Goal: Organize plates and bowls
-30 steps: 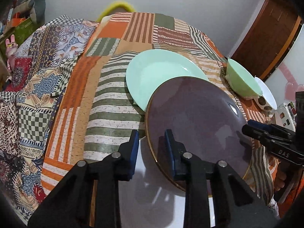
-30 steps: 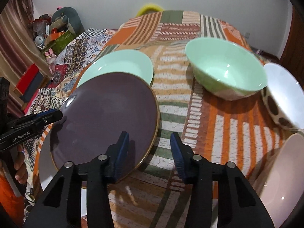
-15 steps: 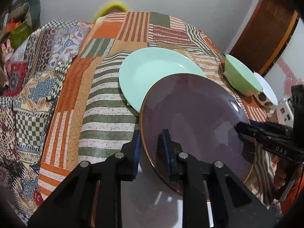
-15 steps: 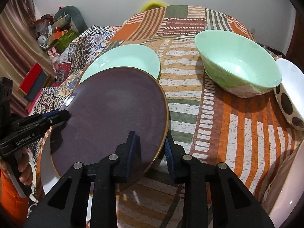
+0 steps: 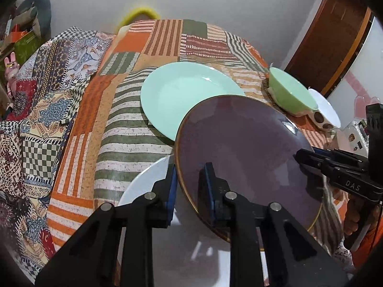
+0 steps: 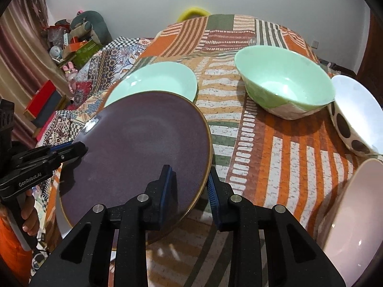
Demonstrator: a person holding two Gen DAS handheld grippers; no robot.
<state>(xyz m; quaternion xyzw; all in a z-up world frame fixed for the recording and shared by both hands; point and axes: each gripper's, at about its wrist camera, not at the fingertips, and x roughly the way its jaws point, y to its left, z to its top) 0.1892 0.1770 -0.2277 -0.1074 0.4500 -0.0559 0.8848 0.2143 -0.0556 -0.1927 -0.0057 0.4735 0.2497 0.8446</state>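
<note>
Both grippers, left (image 5: 188, 186) and right (image 6: 190, 186), have just closed on opposite rims of the purple plate (image 5: 239, 148), lifting it; next it likely stacks onto the mint plate (image 5: 186, 91) ahead.

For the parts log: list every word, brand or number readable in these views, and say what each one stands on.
"DAS": on the side of the right gripper, seen from the left wrist view.
"GenRobot.AI": on the side of the left gripper, seen from the right wrist view.
Boxes by the wall: any print is too small and blurred to read.
Small white carton beyond the table edge: markings unreadable.
</note>
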